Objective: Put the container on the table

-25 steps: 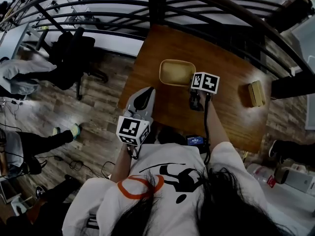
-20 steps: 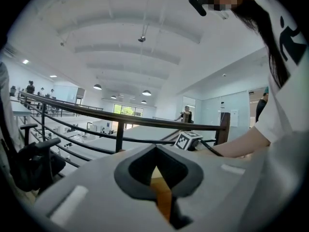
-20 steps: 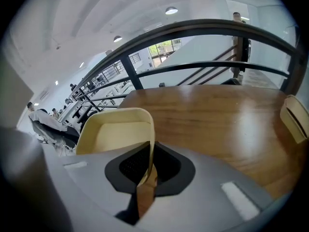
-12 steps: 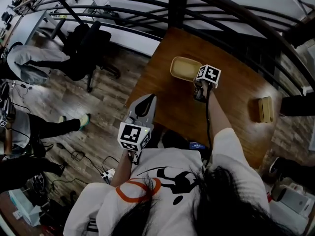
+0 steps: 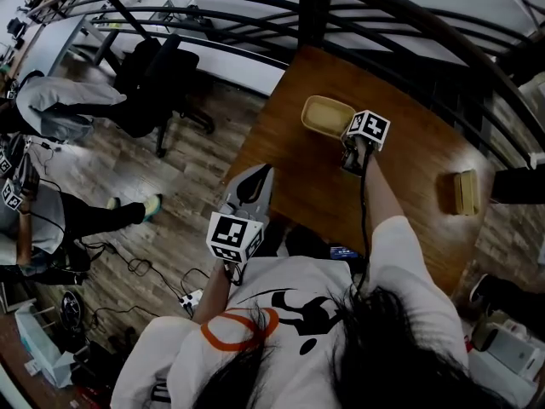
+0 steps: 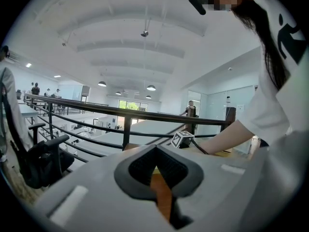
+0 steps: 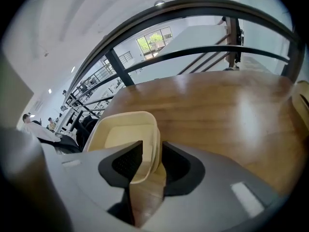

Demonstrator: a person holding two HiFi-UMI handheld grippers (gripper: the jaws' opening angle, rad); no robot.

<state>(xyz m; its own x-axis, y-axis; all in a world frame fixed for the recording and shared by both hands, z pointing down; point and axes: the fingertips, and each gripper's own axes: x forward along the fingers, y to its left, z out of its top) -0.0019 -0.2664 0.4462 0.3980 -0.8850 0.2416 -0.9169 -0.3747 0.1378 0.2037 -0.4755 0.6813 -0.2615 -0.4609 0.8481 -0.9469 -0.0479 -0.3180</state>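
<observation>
Above wooden table (image 5: 400, 203), right tongs (image 7: 151, 162) clamp container (image 5: 324, 113) by its wall; left tongs (image 6: 155, 164) closed, empty.

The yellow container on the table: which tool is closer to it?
Right. The right tool grips the container's near wall, so they touch. The left tool hangs back by the table's near edge, well short of the container, holding nothing.

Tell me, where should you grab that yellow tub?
Grab the tub by its thin side wall at the rim, coming at its near side, with one jaw inside and one outside. It is open on top and the wall stands up, so the jaws can slip over it. The right gripper holds it just so.
</observation>
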